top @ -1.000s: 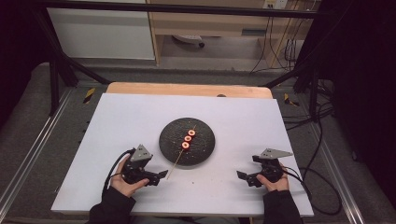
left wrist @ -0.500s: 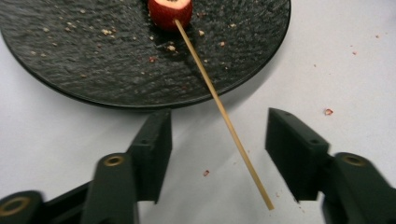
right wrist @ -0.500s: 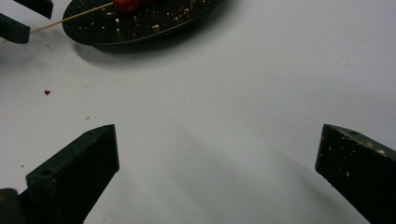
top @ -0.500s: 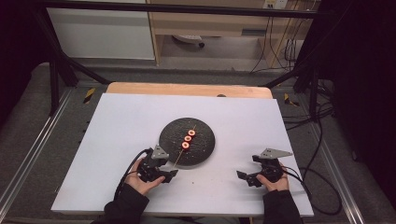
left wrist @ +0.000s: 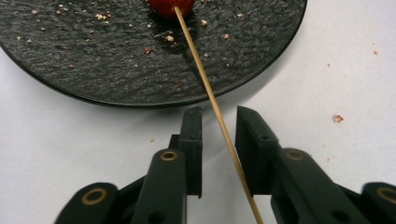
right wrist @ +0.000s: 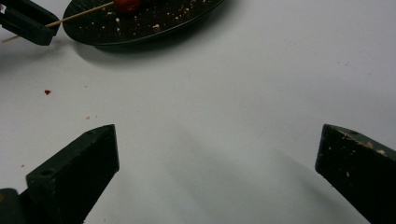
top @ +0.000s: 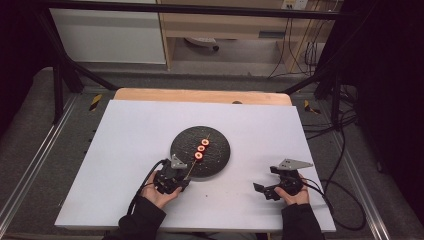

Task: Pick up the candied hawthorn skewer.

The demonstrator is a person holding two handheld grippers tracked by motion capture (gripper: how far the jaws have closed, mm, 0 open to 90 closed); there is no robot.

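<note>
Step in hand: gripping the skewer (left wrist: 212, 100). My left tongs (left wrist: 218, 122) have just been closing, jaws narrow, stick between them, not yet pinched. Its fruit end lies ahead on the black plate (left wrist: 93, 70). Next: clamp, lift level. Right tongs (right wrist: 217, 149) wide, idle on the surface (right wrist: 243, 84).

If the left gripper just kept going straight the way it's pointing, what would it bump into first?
Probably the rim of the black plate, just ahead of the left gripper. The skewer already lies between its jaws, leading up to a red piece on the plate.
</note>
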